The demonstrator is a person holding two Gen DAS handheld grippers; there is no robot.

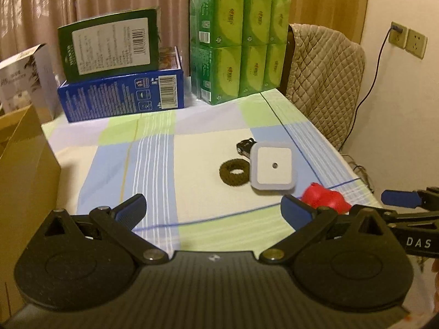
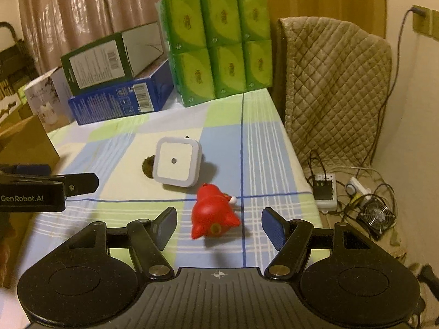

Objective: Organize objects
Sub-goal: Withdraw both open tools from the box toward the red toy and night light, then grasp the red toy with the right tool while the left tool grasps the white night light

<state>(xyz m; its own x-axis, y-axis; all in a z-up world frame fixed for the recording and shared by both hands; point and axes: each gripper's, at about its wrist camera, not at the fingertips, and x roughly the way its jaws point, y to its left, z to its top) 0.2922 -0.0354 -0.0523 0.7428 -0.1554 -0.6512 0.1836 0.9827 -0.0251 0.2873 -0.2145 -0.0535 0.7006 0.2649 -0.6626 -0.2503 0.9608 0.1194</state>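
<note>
Between your right gripper's (image 2: 219, 226) spread fingers lay the red toy (image 2: 212, 216), seemingly lined up for grabbing, while your left gripper (image 1: 214, 211), also spread and empty, waited at nine o'clock.

Checked cloth (image 2: 137, 148) covers the counter, soft and matt. The red toy (image 2: 212, 215) looks like smooth plastic with a slight shine. The white night light (image 2: 175, 163) is smooth plastic too, and the dark hair tie (image 1: 233, 172) is fuzzy and rough. The green tissue packs (image 1: 238, 41) gleam under glossy film. Matt brown cardboard box (image 1: 24, 164) at the left edge; quilted fabric drapes the chair (image 2: 334, 87).
</note>
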